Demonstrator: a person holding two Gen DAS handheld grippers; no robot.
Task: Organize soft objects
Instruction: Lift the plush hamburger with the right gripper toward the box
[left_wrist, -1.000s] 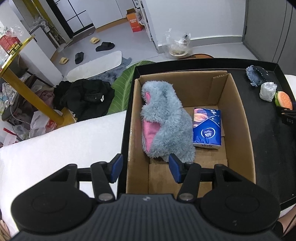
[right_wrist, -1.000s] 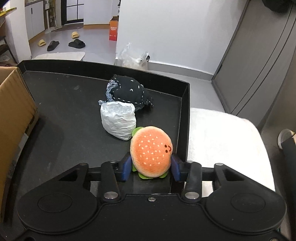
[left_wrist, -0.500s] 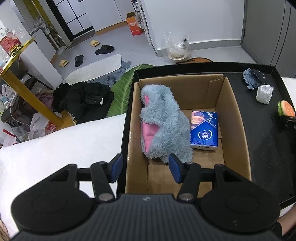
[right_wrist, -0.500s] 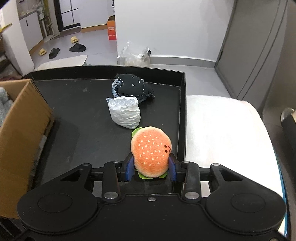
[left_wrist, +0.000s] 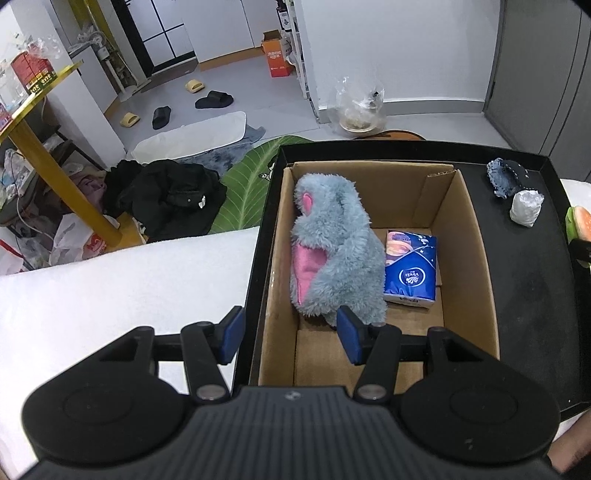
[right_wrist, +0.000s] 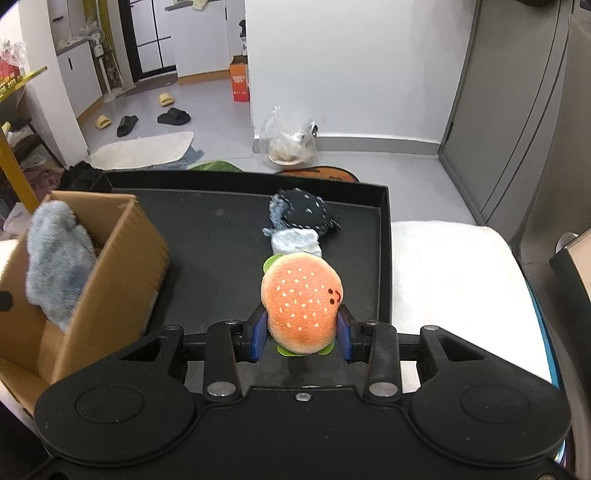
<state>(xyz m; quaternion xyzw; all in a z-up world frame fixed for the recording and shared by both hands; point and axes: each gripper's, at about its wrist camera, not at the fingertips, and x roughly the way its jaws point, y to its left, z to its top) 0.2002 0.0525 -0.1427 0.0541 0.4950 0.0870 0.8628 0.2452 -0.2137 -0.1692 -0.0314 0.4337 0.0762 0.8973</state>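
Observation:
My right gripper (right_wrist: 301, 339) is shut on an orange plush burger (right_wrist: 302, 301) and holds it above the black tray (right_wrist: 207, 240); the burger (left_wrist: 579, 225) also shows at the right edge of the left wrist view. A cardboard box (left_wrist: 476, 258) stands in the tray and contains a grey-and-pink plush toy (left_wrist: 332, 251) and a blue tissue pack (left_wrist: 410, 271). My left gripper (left_wrist: 290, 336) hovers open over the box's near left wall with nothing between its fingers. A white wrapped bundle (left_wrist: 526, 208) and a dark denim pouch (left_wrist: 508, 177) lie on the tray's far right.
A white padded surface (left_wrist: 122, 288) lies left of the tray and another (right_wrist: 454, 280) to its right. Beyond are a grey floor with slippers (left_wrist: 214, 99), a heap of black clothes (left_wrist: 166, 199), a yellow table leg (left_wrist: 55, 181) and a plastic bag (right_wrist: 291, 142).
My right gripper has lifted the burger off the tray and drawn back, so the box and plush toy came into its view. The left gripper has barely moved.

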